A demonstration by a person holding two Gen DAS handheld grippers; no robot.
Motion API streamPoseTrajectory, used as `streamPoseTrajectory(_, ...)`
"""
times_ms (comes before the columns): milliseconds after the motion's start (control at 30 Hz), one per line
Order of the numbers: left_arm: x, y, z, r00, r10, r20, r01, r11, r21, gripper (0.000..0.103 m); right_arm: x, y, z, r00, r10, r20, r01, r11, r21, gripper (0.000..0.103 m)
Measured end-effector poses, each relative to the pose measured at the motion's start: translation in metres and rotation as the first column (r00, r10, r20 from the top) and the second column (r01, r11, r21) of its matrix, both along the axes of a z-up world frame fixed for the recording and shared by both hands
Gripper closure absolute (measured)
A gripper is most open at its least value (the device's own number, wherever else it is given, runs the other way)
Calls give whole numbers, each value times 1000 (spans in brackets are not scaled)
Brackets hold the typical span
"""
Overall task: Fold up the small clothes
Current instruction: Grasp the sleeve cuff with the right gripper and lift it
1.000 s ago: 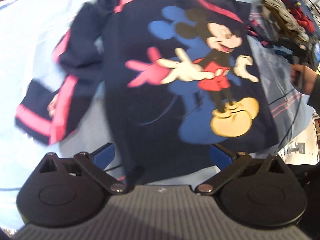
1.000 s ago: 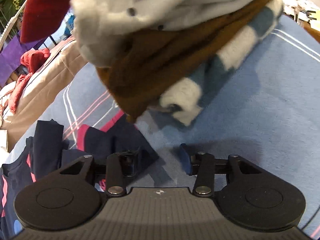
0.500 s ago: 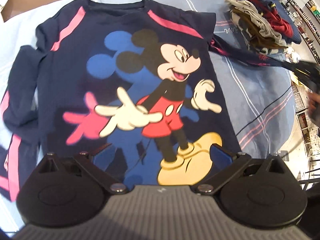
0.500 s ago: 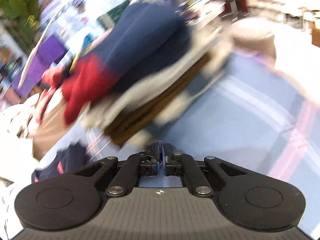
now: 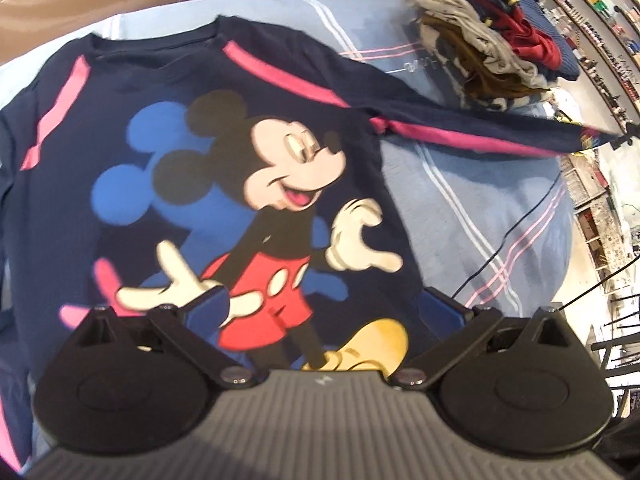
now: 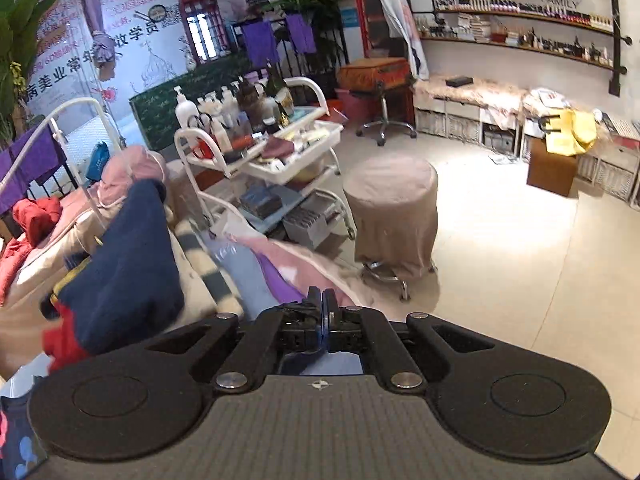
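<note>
A navy sweater (image 5: 224,92) with pink stripes and a cartoon mouse print lies flat, front up, on the blue blanket (image 5: 480,220). My left gripper (image 5: 324,304) hovers open over the print's lower part, nothing between its fingers. The sweater's right sleeve (image 5: 460,128) is stretched out taut to the right, and its cuff ends at my right gripper (image 5: 624,136) at the frame's edge. In the right wrist view the right gripper (image 6: 322,304) has its fingers pressed together and points out over the bed's edge toward the room. The cuff itself is barely seen there.
A pile of clothes (image 5: 492,40) sits at the blanket's far right corner, seen also as a navy and red heap (image 6: 120,280). A black cable (image 5: 520,224) crosses the blanket. Beyond the bed stand a covered stool (image 6: 392,208) and a white cart (image 6: 272,152).
My right gripper has shut, risen and swung from the clothes pile toward the room, drawing the right sleeve out straight. The left gripper has slid across the sweater, still open.
</note>
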State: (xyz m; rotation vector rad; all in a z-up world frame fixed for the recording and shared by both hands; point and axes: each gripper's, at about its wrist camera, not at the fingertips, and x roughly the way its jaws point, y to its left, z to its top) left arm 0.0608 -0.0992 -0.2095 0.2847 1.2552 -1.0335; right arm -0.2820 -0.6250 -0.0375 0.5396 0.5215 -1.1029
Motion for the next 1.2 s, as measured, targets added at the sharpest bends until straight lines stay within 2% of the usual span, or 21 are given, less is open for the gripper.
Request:
streamPoseTrajectory(167,-7,-17,-3,1000,-4,-14,4,1000,-24,0,48,46,-9,982,189,15,-189,977,96,101)
streamPoseTrajectory(200,-9,-18,-3,1000,-7,-18,6,1000,-29,0,59,58,-16,976,217,17,-217,971,100,96)
streamPoseTrajectory(267,-14,-20,-2,1000,-23,-19,23,999,-32,0,67,68,-31,972,233,-7,-231,968,100,70)
streamPoseTrajectory(333,-18,-18,0,999,-36,-10,36,999,-20,0,67,68,-61,973,214,-80,-206,973,103,18)
streamPoseTrajectory(367,-19,-15,0,999,-40,-10,39,999,-13,0,62,66,-76,971,215,-101,-202,972,122,13)
streamPoseTrajectory(433,-20,-7,-1,1000,-29,-13,29,1000,6,0,48,63,-105,973,211,-91,-194,967,168,18)
streamPoseTrajectory(467,-20,-2,-2,1000,-19,-19,19,1000,18,0,45,61,-113,965,223,-135,-201,967,156,19)
streamPoseTrajectory(533,-19,6,-3,1000,1,-30,0,999,35,0,47,64,-121,911,279,-305,-266,960,83,18)
streamPoseTrajectory(633,-18,15,-6,999,18,-39,-16,998,58,0,51,49,-123,787,422,-450,-448,892,55,12)
streamPoseTrajectory(700,-17,17,-8,999,24,-43,-20,997,75,0,55,32,-130,669,524,-528,-556,824,113,11)
streamPoseTrajectory(767,-18,15,-9,999,21,-48,-17,996,82,0,57,15,-137,553,646,-526,-643,733,223,11)
streamPoseTrajectory(867,-23,7,-9,999,2,-47,2,996,86,0,64,1,-155,337,736,-587,-717,605,347,13)
streamPoseTrajectory(900,-25,5,-9,999,-4,-48,8,996,85,0,66,-4,-159,285,744,-604,-727,579,369,12)
streamPoseTrajectory(933,-27,2,-8,999,-11,-48,15,996,83,0,69,-10,-161,258,756,-601,-731,560,390,12)
streamPoseTrajectory(967,-29,0,-8,999,-16,-49,20,997,80,0,70,-16,-163,242,781,-576,-727,539,425,15)
streamPoseTrajectory(1000,-31,-3,-8,999,-21,-50,25,997,79,0,72,-22,-165,227,807,-545,-722,515,462,26)
streamPoseTrajectory(1067,-35,-7,-8,998,-28,-49,32,996,78,0,76,-28,-169,196,855,-480,-694,466,548,71)
streamPoseTrajectory(1100,-37,-9,-9,998,-30,-48,34,996,82,0,78,-31,-171,197,876,-439,-667,448,595,93)
streamPoseTrajectory(1133,-39,-10,-9,998,-32,-47,36,995,88,0,80,-32,-170,212,889,-406,-642,440,628,95)
streamPoseTrajectory(1167,-40,-11,-9,998,-34,-45,38,995,93,0,80,-34,-165,252,895,-369,-626,441,642,99)
streamPoseTrajectory(1200,-41,-12,-9,999,-34,-42,37,995,93,0,79,-35,-158,312,891,-329,-613,453,648,100)
